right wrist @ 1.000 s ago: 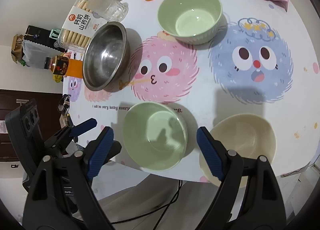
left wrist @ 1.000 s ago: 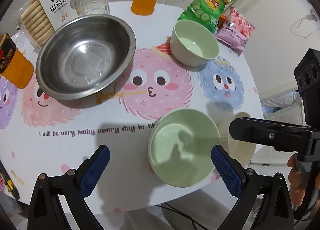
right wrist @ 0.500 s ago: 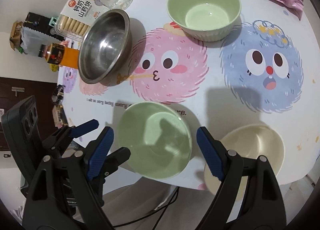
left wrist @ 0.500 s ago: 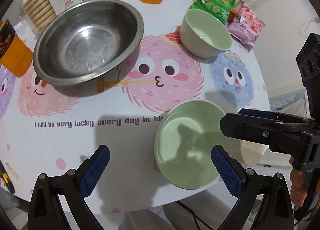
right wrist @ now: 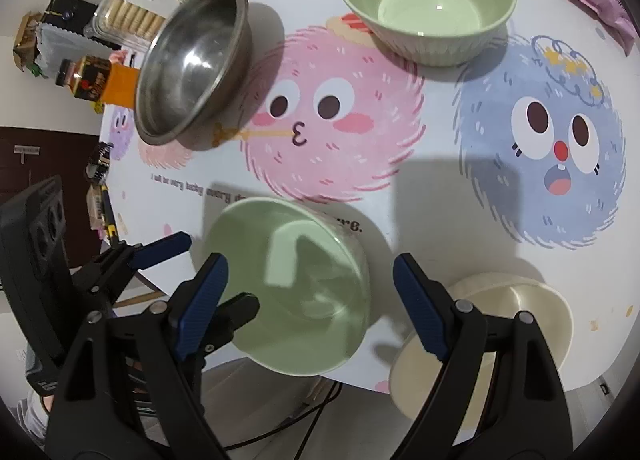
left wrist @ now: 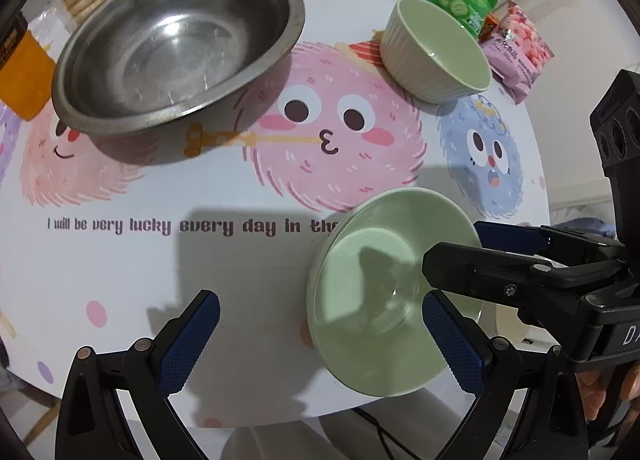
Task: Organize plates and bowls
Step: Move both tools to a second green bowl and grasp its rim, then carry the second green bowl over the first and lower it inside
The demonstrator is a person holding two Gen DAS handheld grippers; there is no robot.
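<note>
Fingers of both grippers, left and right, spread wide and grasping nothing, flank the near green bowl at the table edge, apparently lining up a lift for stacking.

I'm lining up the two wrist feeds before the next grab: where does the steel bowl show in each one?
Left wrist: the steel bowl fills the upper left, upright on the table, beside the orange bottle.
Right wrist: the steel bowl sits upper left, smaller and stretched toward the edge.
Shared landmark: the pink fuzzy face printed on the tablecloth lies just right of the bowl in both views.
</note>
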